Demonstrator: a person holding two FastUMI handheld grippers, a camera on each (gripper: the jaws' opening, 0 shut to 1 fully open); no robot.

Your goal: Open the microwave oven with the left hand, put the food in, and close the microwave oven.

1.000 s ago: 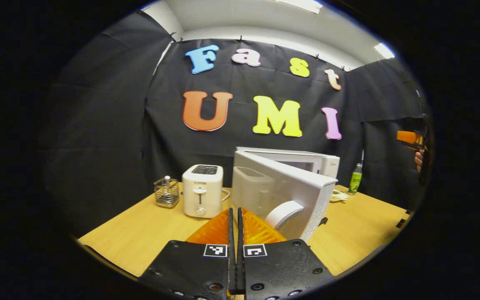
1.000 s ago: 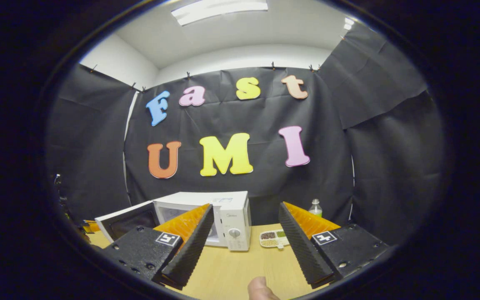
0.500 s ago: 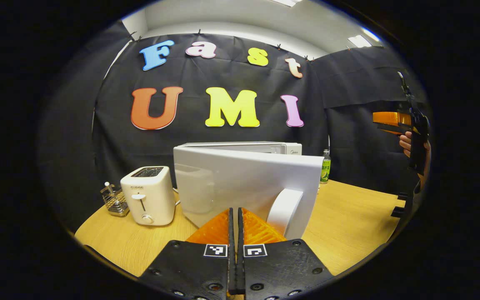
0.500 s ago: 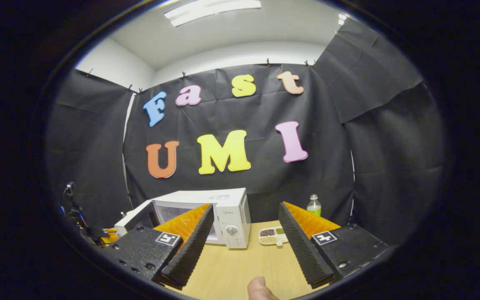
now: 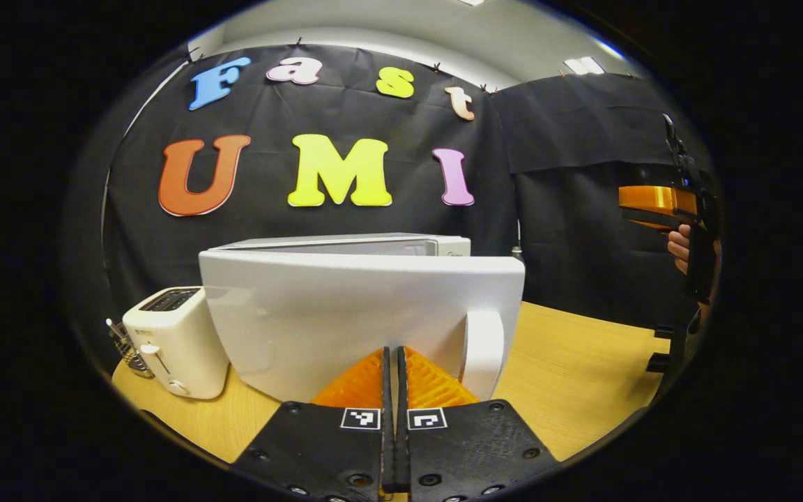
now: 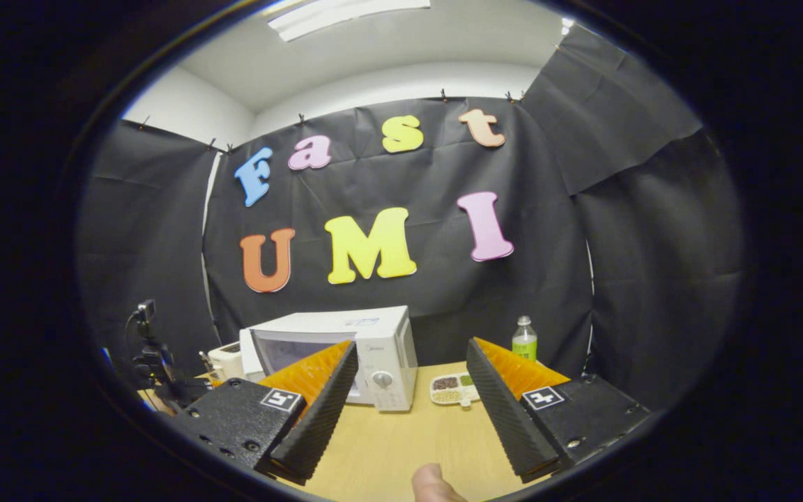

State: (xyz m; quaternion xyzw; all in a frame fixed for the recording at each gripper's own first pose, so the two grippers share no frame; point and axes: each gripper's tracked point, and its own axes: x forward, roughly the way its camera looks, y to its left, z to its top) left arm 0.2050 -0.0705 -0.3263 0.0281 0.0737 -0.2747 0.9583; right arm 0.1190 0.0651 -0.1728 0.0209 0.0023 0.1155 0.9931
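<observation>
The white microwave (image 5: 346, 244) stands on the wooden table, its door (image 5: 346, 314) facing me broadside in the left gripper view. My left gripper (image 5: 394, 355) is shut, empty, with its tips at the door's lower face just left of the curved handle (image 5: 483, 352). In the right gripper view the microwave (image 6: 380, 338) shows its door (image 6: 297, 348) lying against or almost against the body; I cannot tell if a gap is left. The food tray (image 6: 454, 389) sits on the table right of the microwave. My right gripper (image 6: 412, 345) hangs open and empty, well back from both, and appears far right (image 5: 656, 206) in a hand.
A white toaster (image 5: 175, 341) and a wire basket (image 5: 126, 348) stand left of the microwave. A green bottle (image 6: 525, 339) stands behind the tray. Bare table (image 6: 401, 446) lies before the microwave. A fingertip (image 6: 433, 484) shows at the bottom edge.
The microwave door has swung from wide open to almost against the body, with my shut left gripper following it. The right gripper stays open, nearly still.
</observation>
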